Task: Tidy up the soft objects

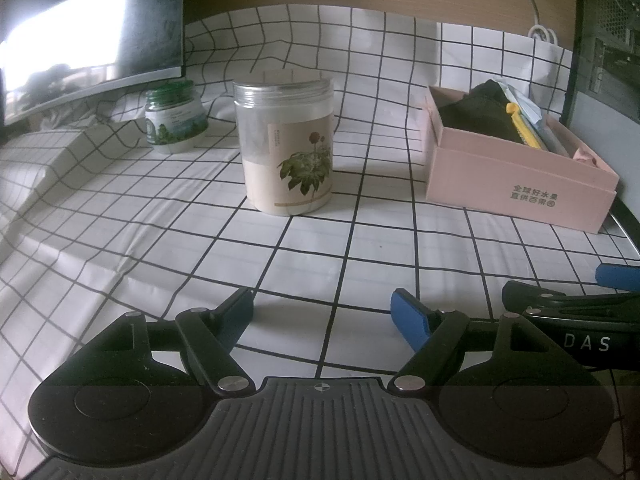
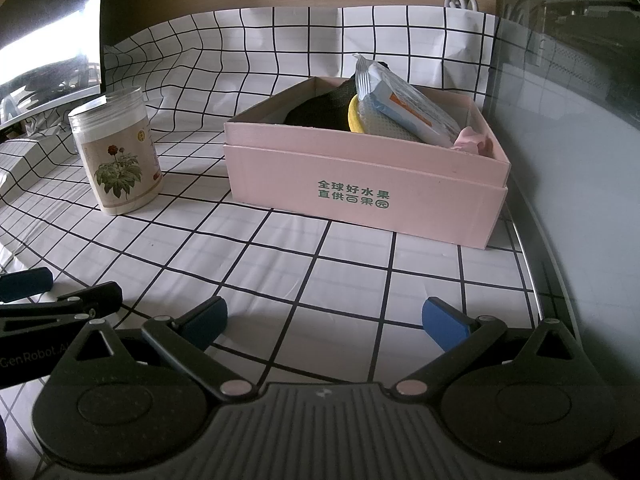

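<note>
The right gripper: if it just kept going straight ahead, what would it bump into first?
Probably the pink box. The right gripper is open and empty over bare checked cloth, the box's front wall ahead; depth is hard to judge.

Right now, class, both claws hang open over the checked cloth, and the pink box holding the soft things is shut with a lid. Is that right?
Not quite: the pink box is open, with no lid. The right wrist view shows its contents inside. The left claw and right claw do hang open over the checked cloth.
</note>
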